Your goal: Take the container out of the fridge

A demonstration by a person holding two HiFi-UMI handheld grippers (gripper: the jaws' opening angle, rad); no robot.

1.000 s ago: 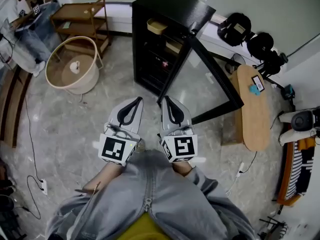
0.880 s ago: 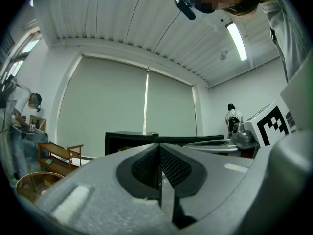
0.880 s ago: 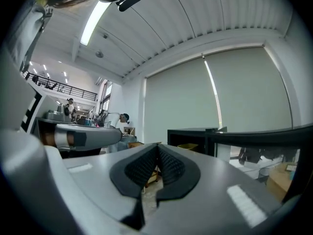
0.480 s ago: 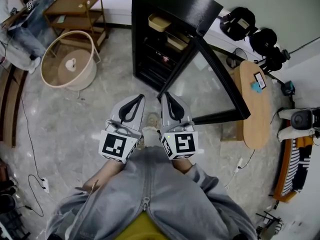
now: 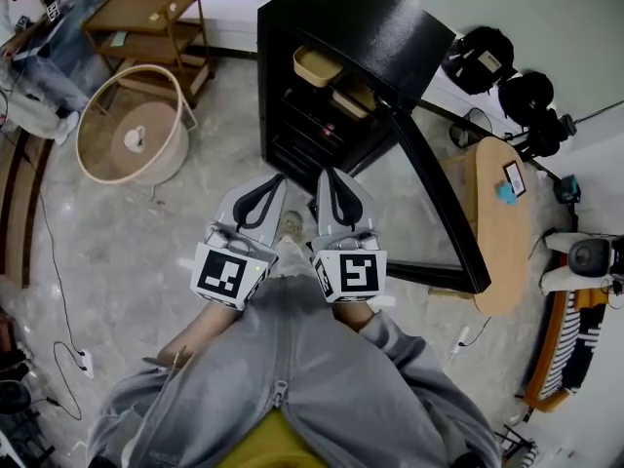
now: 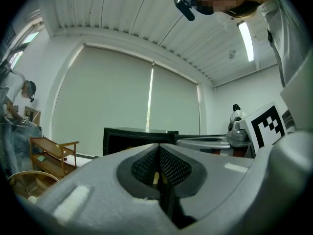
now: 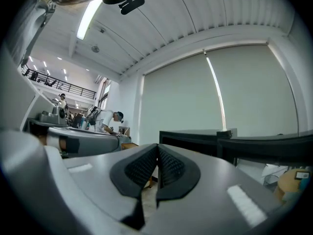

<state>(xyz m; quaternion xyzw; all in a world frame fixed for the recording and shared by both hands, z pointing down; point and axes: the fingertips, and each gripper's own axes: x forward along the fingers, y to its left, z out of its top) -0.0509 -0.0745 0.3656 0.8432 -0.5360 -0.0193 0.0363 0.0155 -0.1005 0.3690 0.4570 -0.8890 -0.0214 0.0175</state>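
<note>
I'm watching the person face the black fridge (image 5: 361,18). Its glass door (image 5: 434,188) is swung wide to the right, so the shelves are open to a reach. The tan container (image 5: 317,66) sits on the top shelf inside, well apart from both grippers. A second tan tub (image 5: 353,100) lies on a shelf below it.

The left gripper (image 5: 274,185) and the right gripper (image 5: 330,183) are carried side by side in front of the body, noses aimed at the fridge. To me that looks like a walking carry, not a reach. Each has its jaws pressed together on nothing, and each gripper's own view shows the dark pads meeting with no object between them.

Set against a second ago, the person has stepped nearer. The fridge fills more of the head view and its shelves show more plainly. A shoe (image 5: 290,224) now peeps out between the grippers. The round basket (image 5: 132,130) on the floor sits further off to the left. The grippers keep the same closed, paired pose, so I'd judge the approach unfinished
</note>
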